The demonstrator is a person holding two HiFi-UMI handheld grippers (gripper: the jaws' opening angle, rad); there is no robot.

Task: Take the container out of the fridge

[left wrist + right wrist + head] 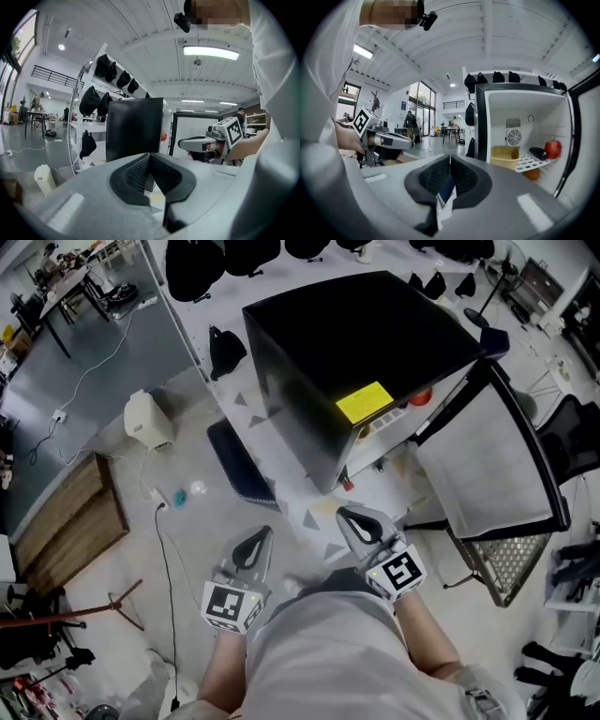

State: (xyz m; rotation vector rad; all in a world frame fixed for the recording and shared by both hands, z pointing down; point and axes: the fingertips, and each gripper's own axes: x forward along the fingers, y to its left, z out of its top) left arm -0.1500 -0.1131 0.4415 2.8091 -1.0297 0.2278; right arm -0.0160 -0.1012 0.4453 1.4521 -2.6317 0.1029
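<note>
A black mini fridge (356,362) stands on the floor ahead with its door (487,465) swung open to the right. Inside, a yellow container (504,157) sits on a white wire shelf (529,162), beside an eggplant (538,153) and a red apple (553,148). An orange (530,174) lies under the shelf. My right gripper (345,514) is shut and held short of the fridge opening. My left gripper (262,532) is shut too, level with it, facing the fridge's dark side (133,129). Neither touches the fridge.
A white jug-like unit (148,420), a dark mat (239,463) and a floor cable (164,540) lie left of the fridge. A wooden crate (70,512) sits further left. A wire basket (506,563) stands under the door. A rack of black bags (101,89) rises behind.
</note>
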